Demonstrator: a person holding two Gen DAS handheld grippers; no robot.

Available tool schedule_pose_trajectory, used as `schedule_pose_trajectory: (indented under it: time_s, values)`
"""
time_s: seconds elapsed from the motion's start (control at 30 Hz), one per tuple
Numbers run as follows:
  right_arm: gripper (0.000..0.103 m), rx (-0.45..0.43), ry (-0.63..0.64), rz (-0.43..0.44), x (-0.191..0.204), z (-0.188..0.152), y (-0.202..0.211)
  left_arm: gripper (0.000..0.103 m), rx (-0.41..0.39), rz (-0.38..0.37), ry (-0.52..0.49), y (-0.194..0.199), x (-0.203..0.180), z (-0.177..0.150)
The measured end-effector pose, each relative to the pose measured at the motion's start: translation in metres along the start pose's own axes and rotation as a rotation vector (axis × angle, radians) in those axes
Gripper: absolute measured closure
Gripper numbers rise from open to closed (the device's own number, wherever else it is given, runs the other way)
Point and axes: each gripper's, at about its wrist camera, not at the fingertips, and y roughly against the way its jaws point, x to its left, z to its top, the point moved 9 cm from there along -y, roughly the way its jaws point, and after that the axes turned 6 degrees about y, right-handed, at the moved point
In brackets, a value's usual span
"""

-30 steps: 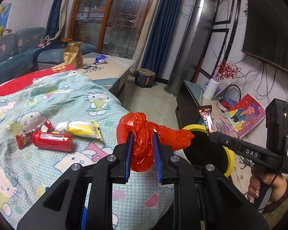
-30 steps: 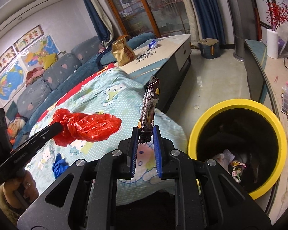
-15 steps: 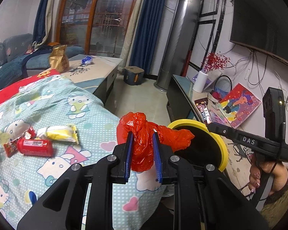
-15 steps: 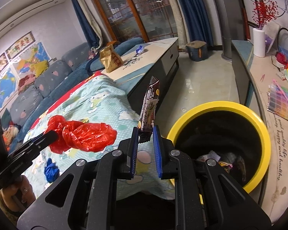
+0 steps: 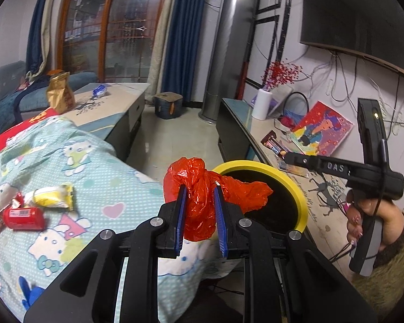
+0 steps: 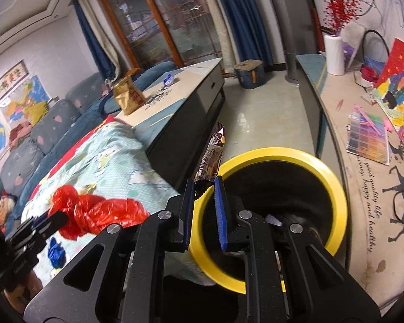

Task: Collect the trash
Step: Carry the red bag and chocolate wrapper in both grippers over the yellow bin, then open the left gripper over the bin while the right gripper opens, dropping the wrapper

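Observation:
My left gripper (image 5: 199, 202) is shut on a crumpled red plastic bag (image 5: 202, 188), held at the table's edge beside the yellow-rimmed black bin (image 5: 296, 185). My right gripper (image 6: 204, 191) stands open over the bin's rim (image 6: 334, 185); a dark snack wrapper (image 6: 212, 156) leans against its left finger, tilting loose above the bin. From the left wrist view the wrapper (image 5: 274, 145) shows at the right gripper's tip. The red bag also shows in the right wrist view (image 6: 94, 210). On the Hello Kitty cloth (image 5: 94, 188) lie a red can (image 5: 23, 218) and a yellow-white wrapper (image 5: 51, 196).
A blue scrap (image 5: 32, 293) lies at the cloth's near edge. A low cabinet (image 5: 110, 107) with a brown paper bag (image 5: 59, 94) stands behind. A sideboard (image 6: 334, 113) with a white vase, paintings and a bead box runs along the right wall. Trash lies inside the bin.
Both grippers moved toward the bin. My right gripper has opened and the snack wrapper now tilts loose against its left finger. The left stays shut on the red bag.

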Motion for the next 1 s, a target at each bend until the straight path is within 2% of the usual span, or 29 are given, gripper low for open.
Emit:
schedule_pose_trajectory:
  time_s: [0.5, 1.0]
  values:
    - [0.093, -0.005, -0.069, -0.059, -0.045, 0.0, 0.002, 0.084, 0.059, -0.07, -0.095, -0.035, -0.055, -0.022]
    - [0.093, 0.03, -0.094, -0.075, -0.065, -0.008, -0.006, 0.084, 0.129, -0.1, -0.116, -0.07, -0.074, -0.045]
